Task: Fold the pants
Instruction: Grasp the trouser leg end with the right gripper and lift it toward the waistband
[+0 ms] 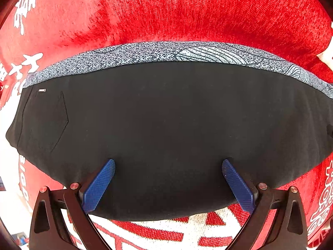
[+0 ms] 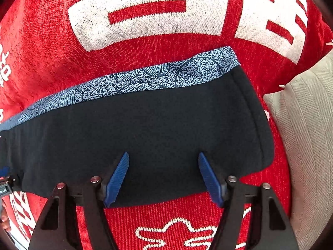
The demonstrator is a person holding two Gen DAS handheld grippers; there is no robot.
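i hold the left hand-held gripper (image 1: 168, 164) and right hand-held gripper (image 2: 163, 159) open over the pants (image 1: 166, 125); next, pinch both layers at the near edge evenly.

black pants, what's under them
Under the black pants a blue patterned layer shows along the far edge, over a red and white cloth. How far that layer runs underneath is covered.

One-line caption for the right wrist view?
Right gripper open above black pants with a blue patterned strip, laid on a red cloth.
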